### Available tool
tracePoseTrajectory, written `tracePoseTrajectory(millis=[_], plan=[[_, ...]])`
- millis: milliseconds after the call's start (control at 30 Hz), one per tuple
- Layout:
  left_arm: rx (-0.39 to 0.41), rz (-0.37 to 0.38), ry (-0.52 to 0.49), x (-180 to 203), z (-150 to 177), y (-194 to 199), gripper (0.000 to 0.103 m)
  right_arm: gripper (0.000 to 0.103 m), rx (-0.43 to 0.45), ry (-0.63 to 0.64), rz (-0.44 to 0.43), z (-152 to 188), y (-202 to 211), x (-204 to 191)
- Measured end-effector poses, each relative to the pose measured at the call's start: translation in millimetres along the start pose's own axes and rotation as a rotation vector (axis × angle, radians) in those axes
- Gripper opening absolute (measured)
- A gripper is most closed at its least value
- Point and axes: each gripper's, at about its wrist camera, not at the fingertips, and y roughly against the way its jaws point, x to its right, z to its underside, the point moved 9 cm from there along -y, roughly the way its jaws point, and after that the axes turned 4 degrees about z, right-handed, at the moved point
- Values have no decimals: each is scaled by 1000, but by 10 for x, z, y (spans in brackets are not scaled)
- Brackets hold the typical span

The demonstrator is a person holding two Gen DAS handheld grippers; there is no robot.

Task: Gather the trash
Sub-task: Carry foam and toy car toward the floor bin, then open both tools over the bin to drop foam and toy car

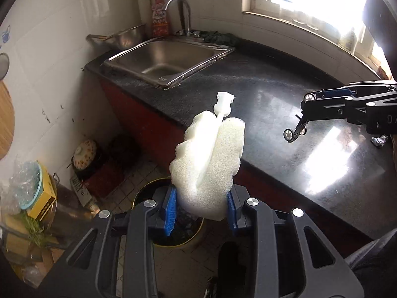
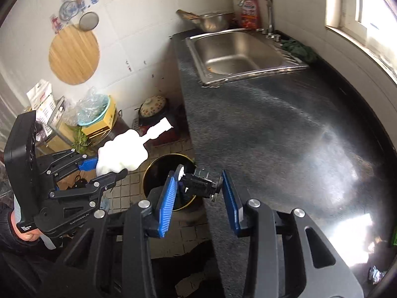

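My left gripper (image 1: 202, 213) is shut on a white sponge brush head (image 1: 207, 161) with a plastic stem, held above a round dark trash bin (image 1: 158, 191) on the floor. In the right wrist view the left gripper (image 2: 109, 166) holds the sponge (image 2: 124, 152) left of the bin (image 2: 163, 171). My right gripper (image 2: 201, 198) holds a small black toy car (image 2: 198, 182) with white wheels between its blue pads, over the counter edge near the bin. In the left wrist view the right gripper (image 1: 301, 116) hovers above the counter. A crumpled wrapper (image 1: 379, 140) lies on the counter; it also shows in the right wrist view (image 2: 376, 274).
A black stone counter (image 1: 260, 92) with a steel sink (image 1: 168, 59) and tap runs under a window. A metal bowl (image 1: 124, 37) stands beside the sink. On the floor are a lidded pot (image 1: 84, 154), boxes and a plastic basin (image 1: 29, 186).
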Motion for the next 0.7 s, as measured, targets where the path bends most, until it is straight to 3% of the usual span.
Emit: tracePoseTrajectory(millis=[133,267,600,633,667,700], plan=[[-44,-66,115,-507,396,-140,32,37,-71,66,-97,-144,-516,-516],[-82,-105,200,-839,677,-446,32,37,-142,111,-133,-217,-1024,-881],[-124,-57,310,-1182,975,-1210,34,37,-286,168,-110,-207,-2129,-1256],[-126,-55,317,-1212,996,-1268,42,38,-303,168,-113,-201,-2209,-1278],[-128,-57,322,-1243,1017,-1322,55,49,-312,168,-112,-200,-2273,-1282],[-127,-63,322,-1271,1038,-1352,61,57,-328,172,-106,-187,-2335,-1286]])
